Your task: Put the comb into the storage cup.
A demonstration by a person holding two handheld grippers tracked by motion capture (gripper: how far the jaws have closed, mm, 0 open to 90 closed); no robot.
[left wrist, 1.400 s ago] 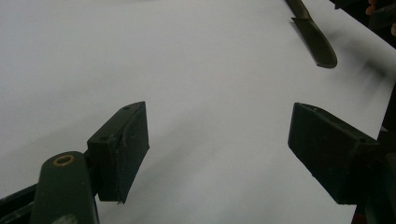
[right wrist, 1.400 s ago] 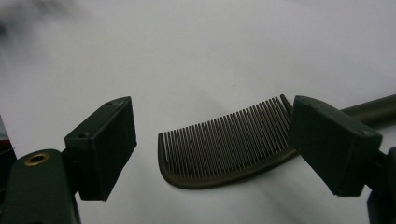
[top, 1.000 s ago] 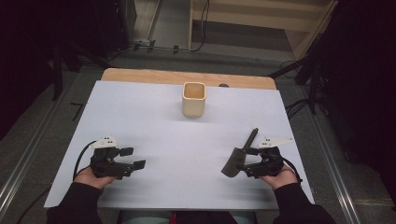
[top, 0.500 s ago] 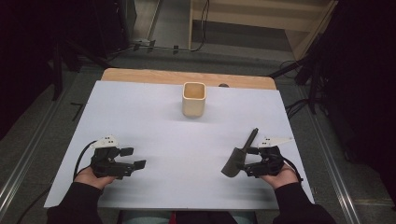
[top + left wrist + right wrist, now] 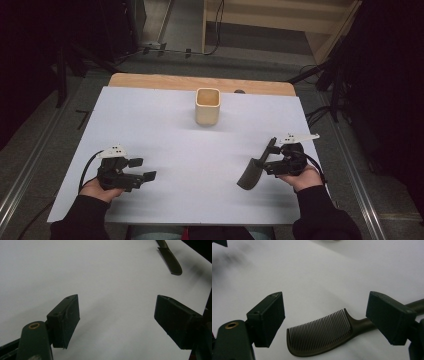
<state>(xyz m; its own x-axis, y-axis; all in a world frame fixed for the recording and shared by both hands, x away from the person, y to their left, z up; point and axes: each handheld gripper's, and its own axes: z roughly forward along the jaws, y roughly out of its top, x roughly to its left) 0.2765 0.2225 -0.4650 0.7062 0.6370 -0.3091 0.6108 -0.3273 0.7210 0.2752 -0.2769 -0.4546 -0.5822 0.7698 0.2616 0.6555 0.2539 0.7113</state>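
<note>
A dark olive comb lies flat on the white sheet at the front right. In the right gripper view the comb has its teeth facing away, and its handle runs under the right-hand jaw. My right gripper is open, and its jaws stand on either side of the comb without touching it. At the front left my left gripper is open with nothing between its jaws. From there the comb shows far off at the top right.
A beige square cup stands upright at the back middle of the white sheet. A strip of wooden tabletop shows behind the sheet. Dark floor, rails and cables surround the table.
</note>
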